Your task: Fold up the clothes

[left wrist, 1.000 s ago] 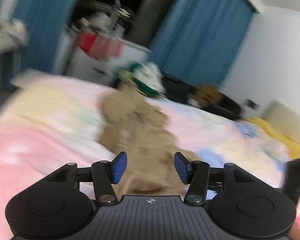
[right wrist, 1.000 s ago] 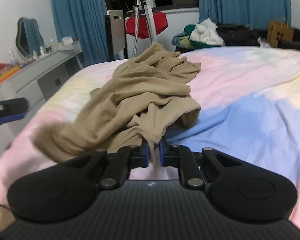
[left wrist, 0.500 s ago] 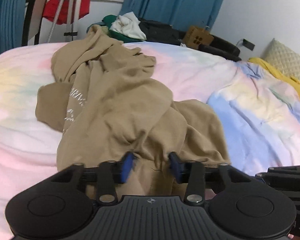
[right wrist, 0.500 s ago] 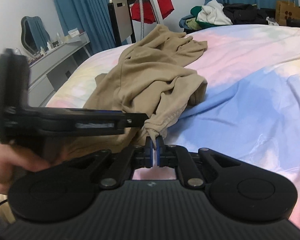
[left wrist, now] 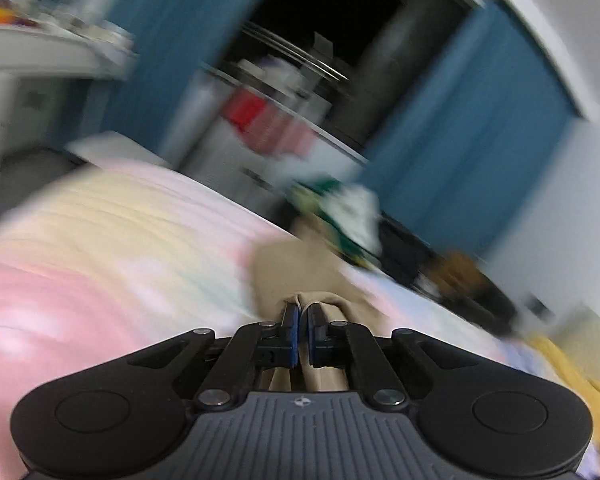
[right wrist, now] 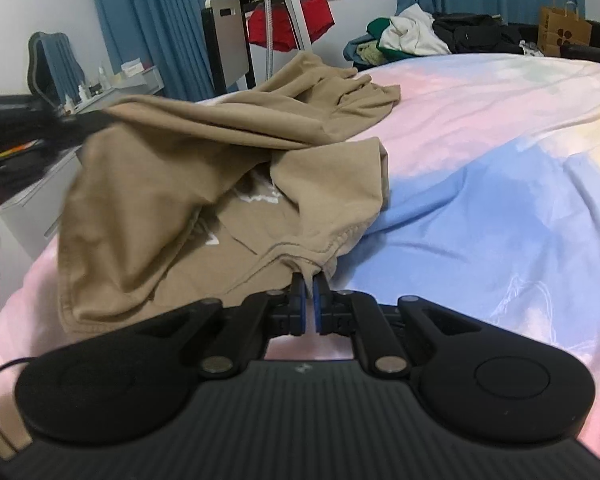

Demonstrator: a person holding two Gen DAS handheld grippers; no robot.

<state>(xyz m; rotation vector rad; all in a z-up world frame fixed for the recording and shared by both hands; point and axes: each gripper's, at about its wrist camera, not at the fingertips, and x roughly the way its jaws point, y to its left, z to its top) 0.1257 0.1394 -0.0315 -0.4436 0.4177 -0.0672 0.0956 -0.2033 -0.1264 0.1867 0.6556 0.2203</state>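
A tan garment (right wrist: 204,168) with white print lies crumpled on the pastel bed cover (right wrist: 480,184). My right gripper (right wrist: 310,300) is shut on its gathered hem at the near edge. My left gripper (left wrist: 300,334) is shut on a fold of the same tan garment (left wrist: 288,268); the left wrist view is blurred by motion. In the right wrist view the left gripper (right wrist: 24,136) shows as a dark blur at the left, lifting the garment's left side above the bed.
A pile of clothes (right wrist: 412,36) and a paper bag (right wrist: 564,32) lie beyond the bed's far edge. A drying rack with a red garment (right wrist: 290,24) and a panel (right wrist: 226,40) stand behind. A dresser (right wrist: 112,88) is at left.
My left gripper has shut on the garment and swung up and to the left, raising the cloth's left side. My right gripper stays shut on the hem.
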